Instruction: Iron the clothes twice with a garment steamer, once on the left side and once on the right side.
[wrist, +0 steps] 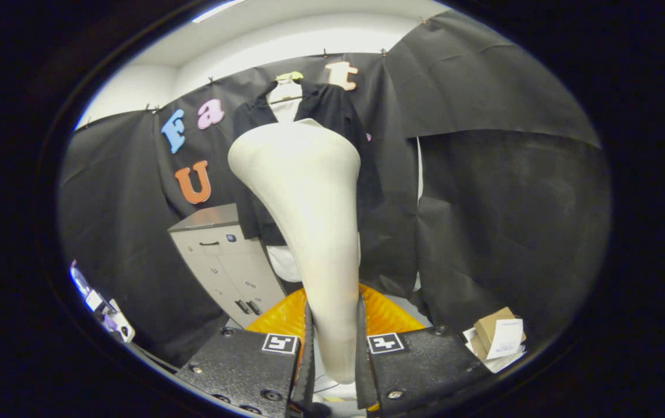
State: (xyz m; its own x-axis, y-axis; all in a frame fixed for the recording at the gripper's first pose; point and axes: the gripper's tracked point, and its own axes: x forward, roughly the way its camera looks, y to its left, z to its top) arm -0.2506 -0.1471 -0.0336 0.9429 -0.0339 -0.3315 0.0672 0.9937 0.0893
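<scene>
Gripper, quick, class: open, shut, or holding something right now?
Gripper: shut on the garment steamer, both fingers pressing its handle, head pointing toward the dark jacket.

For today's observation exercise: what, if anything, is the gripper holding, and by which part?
The gripper is shut on the cream-white plastic garment steamer, both fingers pressing the narrow lower end of its handle; the wide head points up toward the black jacket.
</scene>
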